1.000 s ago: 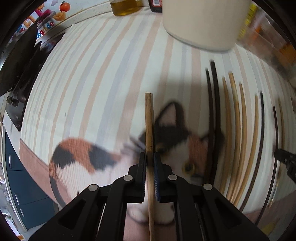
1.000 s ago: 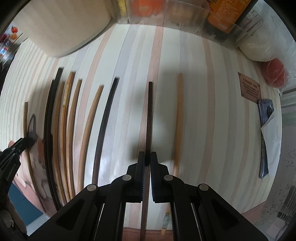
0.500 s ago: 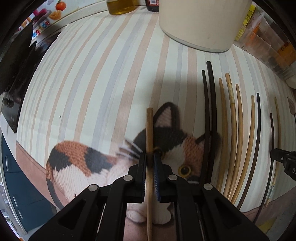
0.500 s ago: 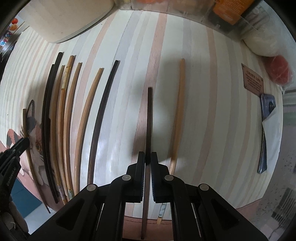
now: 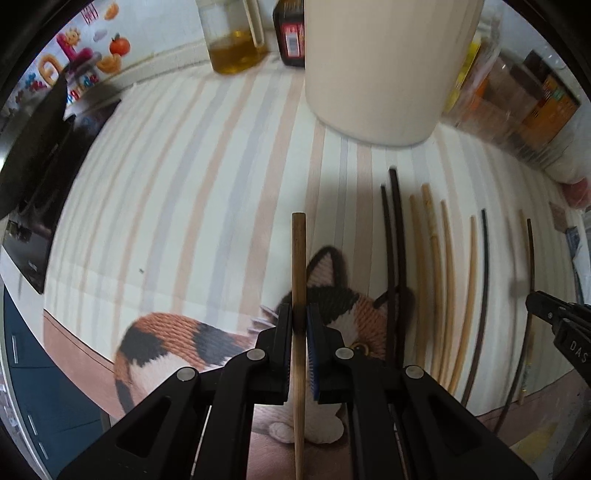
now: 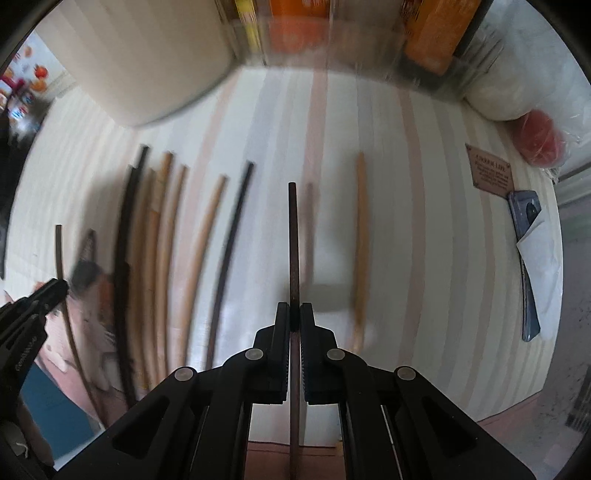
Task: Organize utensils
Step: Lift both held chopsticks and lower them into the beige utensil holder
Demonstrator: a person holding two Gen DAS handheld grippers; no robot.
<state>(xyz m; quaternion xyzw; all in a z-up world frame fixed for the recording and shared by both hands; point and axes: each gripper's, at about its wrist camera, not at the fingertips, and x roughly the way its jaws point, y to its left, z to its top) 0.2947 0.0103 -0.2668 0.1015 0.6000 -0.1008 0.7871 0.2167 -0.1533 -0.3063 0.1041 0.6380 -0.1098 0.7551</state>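
My left gripper (image 5: 299, 321) is shut on a light wooden chopstick (image 5: 298, 258), held above the cat picture on the striped mat (image 5: 184, 184). Shut on a dark brown chopstick (image 6: 293, 240), my right gripper (image 6: 294, 317) hangs over the mat; the stick's shadow lies just right of it. Several dark and light chopsticks (image 5: 436, 277) lie side by side between the two grippers, seen again as a row of chopsticks (image 6: 166, 258) in the right wrist view. One more light chopstick (image 6: 360, 240) lies alone on the mat, to the right of the dark one. Each view shows the other gripper at its edge.
A large cream container (image 5: 380, 66) stands at the back of the mat, with an oil jug (image 5: 236, 40) and a dark bottle (image 5: 291, 33) behind it. Clear boxes of packets (image 5: 517, 92) line the back right. A phone (image 6: 524, 258) and a bagged red thing (image 6: 543, 144) lie at the right.
Both grippers have risen, each carrying its chopstick up off the mat. The mat and the row of chopsticks now look farther away in both views.
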